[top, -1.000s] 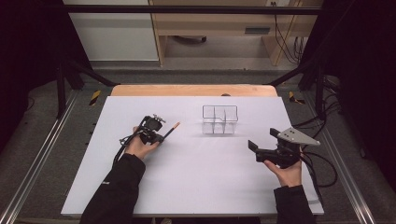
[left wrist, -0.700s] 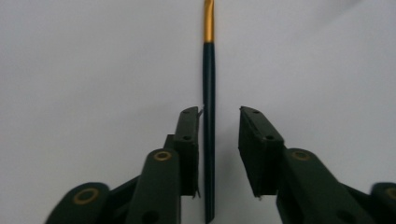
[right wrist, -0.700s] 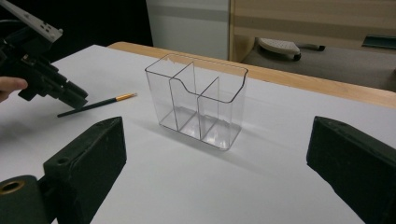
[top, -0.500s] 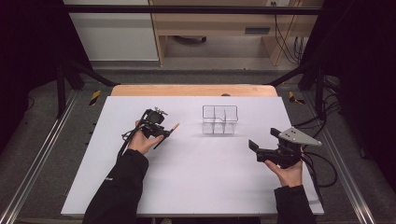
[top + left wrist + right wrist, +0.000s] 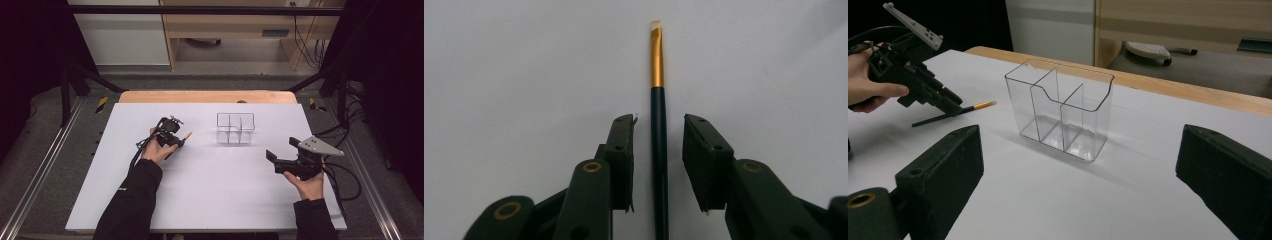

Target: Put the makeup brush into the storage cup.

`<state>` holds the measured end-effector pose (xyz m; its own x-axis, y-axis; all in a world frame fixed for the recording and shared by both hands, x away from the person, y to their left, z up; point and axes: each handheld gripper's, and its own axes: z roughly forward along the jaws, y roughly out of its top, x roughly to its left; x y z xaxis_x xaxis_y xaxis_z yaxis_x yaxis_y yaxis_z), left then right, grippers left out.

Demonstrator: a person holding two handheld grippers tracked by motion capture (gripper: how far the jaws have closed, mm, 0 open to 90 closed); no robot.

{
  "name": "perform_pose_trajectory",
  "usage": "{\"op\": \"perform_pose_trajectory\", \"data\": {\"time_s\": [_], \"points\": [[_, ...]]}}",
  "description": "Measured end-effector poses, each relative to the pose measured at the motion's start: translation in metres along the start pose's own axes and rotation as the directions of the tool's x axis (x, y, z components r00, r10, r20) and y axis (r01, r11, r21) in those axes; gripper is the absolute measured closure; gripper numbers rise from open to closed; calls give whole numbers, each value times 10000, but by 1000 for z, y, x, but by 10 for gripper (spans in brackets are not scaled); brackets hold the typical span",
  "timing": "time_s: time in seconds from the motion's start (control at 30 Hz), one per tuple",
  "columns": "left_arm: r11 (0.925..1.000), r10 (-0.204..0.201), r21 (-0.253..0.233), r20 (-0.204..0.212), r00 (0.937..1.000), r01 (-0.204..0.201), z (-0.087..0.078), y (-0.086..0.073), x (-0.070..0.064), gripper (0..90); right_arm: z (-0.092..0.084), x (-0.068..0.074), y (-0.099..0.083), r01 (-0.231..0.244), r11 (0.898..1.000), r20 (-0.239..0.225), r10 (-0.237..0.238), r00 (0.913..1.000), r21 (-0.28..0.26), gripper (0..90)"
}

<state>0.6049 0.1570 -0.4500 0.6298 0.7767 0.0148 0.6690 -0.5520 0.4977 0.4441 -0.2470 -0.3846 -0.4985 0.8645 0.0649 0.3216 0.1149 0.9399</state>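
Black jaws of the left gripper, just closing, straddle the paintbrush on the white table with gaps either side. The right gripper gapes wide, empty.

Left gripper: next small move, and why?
Probably close the jaws on the brush handle. The left gripper straddles the paintbrush lying flat on the white table; its jaws have just been closing, yet a gap shows on both sides of the handle, so nothing is gripped. The clear organizer stands empty nearby.
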Motion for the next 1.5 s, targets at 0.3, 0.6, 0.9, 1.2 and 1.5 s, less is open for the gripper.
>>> {"op": "perform_pose_trajectory", "data": {"time_s": [0.3, 0.6, 0.9, 1.2, 1.5], "points": [[9995, 183, 247, 121, 9998, -186, 3, 0, -3, 720, 0, 0, 0, 4, 10000, 4, -4, 10000, -16, 54], [9988, 185, 459, 135, 9997, -191, 2, 0, -3, 806, 1, 1, 0, -14, 10000, 1, 14, 10000, 5, 55], [9976, 322, 607, 33, 9995, -323, 2, 2, -5, 826, 1, 1, 0, -9, 10000, -24, 9, 10000, 51, 55], [9984, 400, 383, 124, 9991, -404, -4, 2, -6, 829, 1, 1, 0, -25, 10000, -31, 25, 10000, 47, 57], [9976, 516, -464, -82, 9986, -519, -32, 2, -11, 829, 1, 1, 0, -22, 10000, -69, 23, 10000, 33, 60]]}}
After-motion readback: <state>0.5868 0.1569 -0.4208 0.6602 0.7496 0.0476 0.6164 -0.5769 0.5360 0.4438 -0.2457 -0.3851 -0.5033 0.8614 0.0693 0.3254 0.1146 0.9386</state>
